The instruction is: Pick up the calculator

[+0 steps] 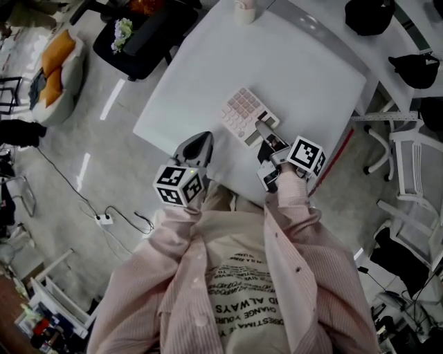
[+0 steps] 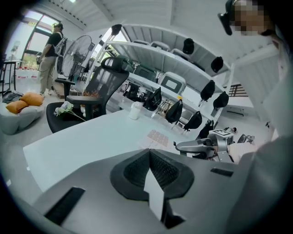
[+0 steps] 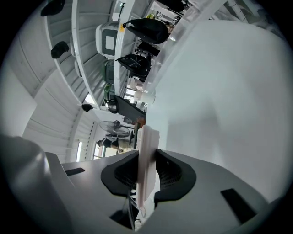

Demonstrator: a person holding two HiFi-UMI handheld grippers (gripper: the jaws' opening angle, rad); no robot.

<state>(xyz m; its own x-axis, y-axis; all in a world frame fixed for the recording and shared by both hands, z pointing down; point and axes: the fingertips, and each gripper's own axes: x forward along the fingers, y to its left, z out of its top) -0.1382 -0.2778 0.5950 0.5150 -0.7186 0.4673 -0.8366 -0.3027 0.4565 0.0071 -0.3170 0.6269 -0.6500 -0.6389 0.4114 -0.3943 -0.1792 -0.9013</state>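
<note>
Head view looks down on the calculator (image 1: 242,113), pale with pinkish keys, which is over the near part of the white counter (image 1: 291,62), and its near end is between the jaws of the right claw (image 1: 265,131). From above I cannot tell if the calculator touches the counter or is just over it. Right gripper view shows what the head view does not: the calculator (image 3: 147,141) appears edge-on as a thin pale slab, and both dark pads of the right claw (image 3: 149,171) press on its two faces, so this claw is clamped on it. Left gripper view shows the calculator (image 2: 158,136) from the side, low over the counter (image 2: 82,141), with the right claw (image 2: 179,146) at its end. The left claw (image 1: 196,146) is beside the calculator, at the near counter edge and apart from it; its own view shows the jaws of the left claw (image 2: 150,156) together, with nothing between them. A white cup (image 1: 243,10) stands at the far edge of the counter, and only the left gripper view shows the cup (image 2: 135,111) upright from the side. Beyond the counter is a black office chair (image 1: 138,34) and an orange cushion (image 1: 59,55). Only the left gripper view shows a fan (image 2: 80,55) and a standing person (image 2: 50,50) next to it.
</note>
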